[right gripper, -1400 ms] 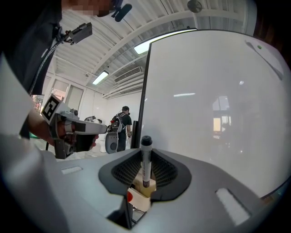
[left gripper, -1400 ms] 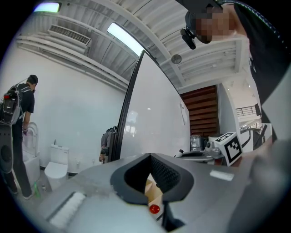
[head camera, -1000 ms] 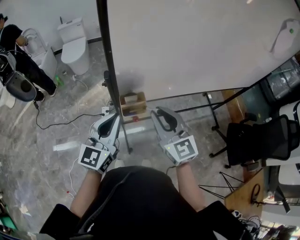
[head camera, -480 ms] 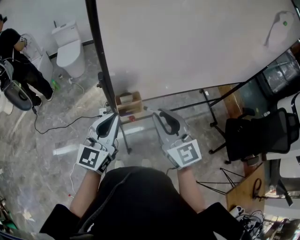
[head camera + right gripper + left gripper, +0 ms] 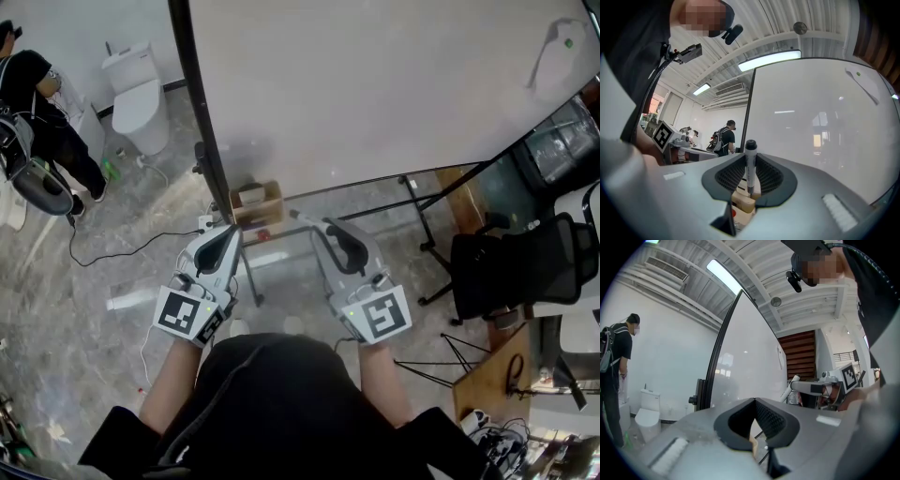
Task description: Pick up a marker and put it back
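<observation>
A white marker (image 5: 750, 168) with a black cap stands upright between the pads of my right gripper (image 5: 750, 163), which is shut on it. In the head view the right gripper (image 5: 319, 226) is held level in front of the whiteboard (image 5: 375, 84), just right of a small wooden box (image 5: 255, 204) fixed at the board's lower edge, with the marker (image 5: 300, 217) sticking out to its left. My left gripper (image 5: 228, 232) hovers beside the board's black frame, left of the box. Its jaws (image 5: 753, 401) are shut and hold nothing.
A white toilet (image 5: 136, 89) stands at the back left. Near it is a person (image 5: 37, 131) with a backpack. A cable (image 5: 122, 248) trails over the grey floor. A black office chair (image 5: 525, 272) stands at the right. An eraser (image 5: 562, 56) clings to the board's top right.
My right gripper has risen a little with the marker still in it. The left gripper has stayed where it was.
</observation>
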Demonstrator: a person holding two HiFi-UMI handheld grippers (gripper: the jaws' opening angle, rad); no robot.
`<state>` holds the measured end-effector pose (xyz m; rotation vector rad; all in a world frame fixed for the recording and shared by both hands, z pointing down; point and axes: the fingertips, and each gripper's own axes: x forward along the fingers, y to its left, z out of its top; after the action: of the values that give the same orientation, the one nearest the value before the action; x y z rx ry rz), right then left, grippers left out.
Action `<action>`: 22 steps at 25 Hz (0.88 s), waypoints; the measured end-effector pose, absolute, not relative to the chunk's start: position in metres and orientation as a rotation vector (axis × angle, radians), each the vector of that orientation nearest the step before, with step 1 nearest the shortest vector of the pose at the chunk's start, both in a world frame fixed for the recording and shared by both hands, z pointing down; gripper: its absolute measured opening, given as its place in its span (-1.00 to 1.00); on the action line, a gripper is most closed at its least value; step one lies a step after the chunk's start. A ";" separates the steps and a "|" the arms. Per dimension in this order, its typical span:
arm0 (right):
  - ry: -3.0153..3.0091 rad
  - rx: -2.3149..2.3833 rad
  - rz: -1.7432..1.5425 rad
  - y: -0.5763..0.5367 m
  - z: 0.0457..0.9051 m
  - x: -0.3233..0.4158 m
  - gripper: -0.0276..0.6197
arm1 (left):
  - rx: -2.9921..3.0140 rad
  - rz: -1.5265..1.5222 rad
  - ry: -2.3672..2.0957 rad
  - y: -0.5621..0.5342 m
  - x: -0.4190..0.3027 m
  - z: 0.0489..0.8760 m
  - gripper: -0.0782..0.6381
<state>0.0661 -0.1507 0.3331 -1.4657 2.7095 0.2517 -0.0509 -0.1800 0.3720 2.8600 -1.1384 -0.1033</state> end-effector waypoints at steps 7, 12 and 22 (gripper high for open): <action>2.714 -1.470 0.247 -0.151 0.335 0.064 -0.68 | 2.859 -0.101 -1.147 -0.181 -0.053 0.373 -0.76; 2.715 -1.477 0.240 -0.154 0.335 0.065 -0.68 | 2.864 -0.088 -1.161 -0.183 -0.053 0.372 -0.77; 2.725 -1.481 0.235 -0.157 0.339 0.063 -0.68 | 2.856 -0.102 -1.170 -0.186 -0.055 0.374 -0.76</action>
<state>0.0626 -0.1569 0.3388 -1.4814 2.7255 0.2347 -0.0551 -0.1859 0.3745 2.8560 -1.1698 -0.1015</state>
